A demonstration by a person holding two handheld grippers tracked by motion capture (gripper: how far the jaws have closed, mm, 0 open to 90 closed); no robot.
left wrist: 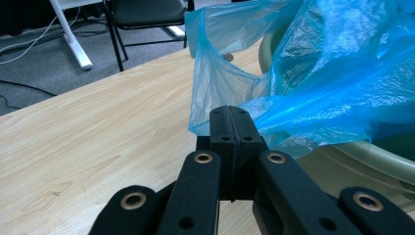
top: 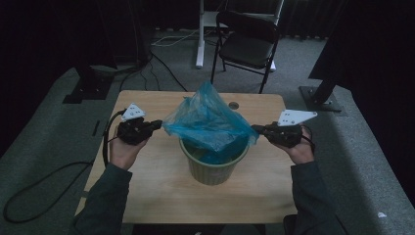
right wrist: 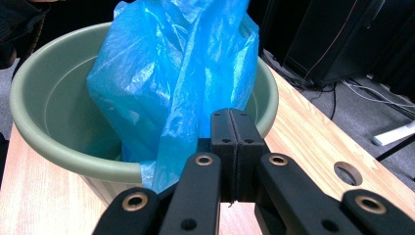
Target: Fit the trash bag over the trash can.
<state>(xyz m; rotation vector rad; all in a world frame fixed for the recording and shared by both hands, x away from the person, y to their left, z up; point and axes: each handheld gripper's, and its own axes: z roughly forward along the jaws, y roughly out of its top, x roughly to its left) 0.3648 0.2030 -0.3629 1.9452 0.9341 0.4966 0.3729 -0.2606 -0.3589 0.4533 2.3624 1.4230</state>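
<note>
Bag lining is the job going on, by the look of it. A thin blue bag [top: 209, 120] sits in a green bin [top: 213, 169], and the bin stands near the middle of the wooden table [top: 156, 191], a bit closer to the person's edge. Part of the bag hangs down inside the bin. The rest puffs up above it in a loose peak.

Both claws are pressed shut on the bag. The left gripper [top: 155, 124] pinches the bag's edge on the left side of the bin. In the left gripper view its jaws are tight together with blue plastic [left wrist: 230, 93] caught at the tips. The right gripper [top: 255, 129] pinches the other edge on the right side. In the right gripper view its jaws are also tight together, and the bag [right wrist: 176, 73] comes down to them over the green rim [right wrist: 98, 166].

I think the step in hand is pulling the bag's mouth wide open, one hand on each side.

Next, I think each edge must go out and down over the rim, so the bag folds around the outside of the bin. The pull should be slow and even on both sides. The plastic is thin and could tear or slip out. The bin is light too, so a hard tug might tip it or slide it toward one edge of the table.
</note>
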